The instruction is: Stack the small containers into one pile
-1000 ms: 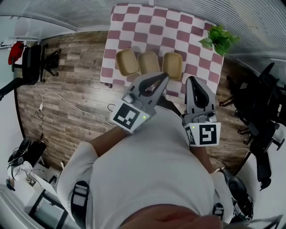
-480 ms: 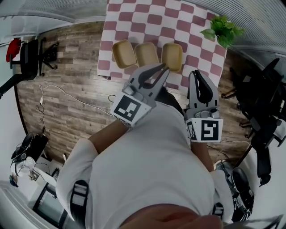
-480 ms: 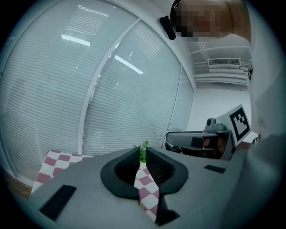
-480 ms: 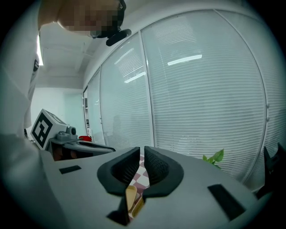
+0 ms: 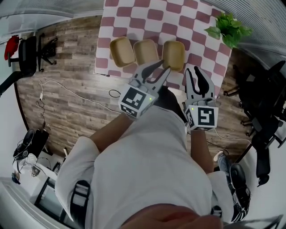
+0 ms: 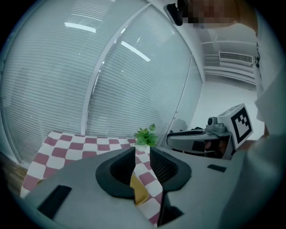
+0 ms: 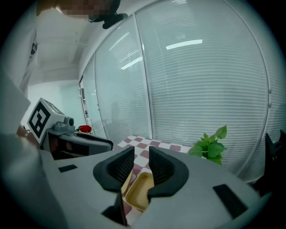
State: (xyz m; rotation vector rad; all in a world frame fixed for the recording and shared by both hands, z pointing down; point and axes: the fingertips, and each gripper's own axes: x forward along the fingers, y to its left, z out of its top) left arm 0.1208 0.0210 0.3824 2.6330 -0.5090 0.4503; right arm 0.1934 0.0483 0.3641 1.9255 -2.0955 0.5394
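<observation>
Three shallow tan pulp containers sit side by side, unstacked, on the red-and-white checked tablecloth at the top centre of the head view. Just below them in the frame, the left gripper and right gripper hover. Each has its jaws narrowly parted and grips nothing. A green leafy plant stands at the upper right.

The right tool has its jaws slightly apart; beyond them a tan container lies on the table, with a plant to its right.
</observation>
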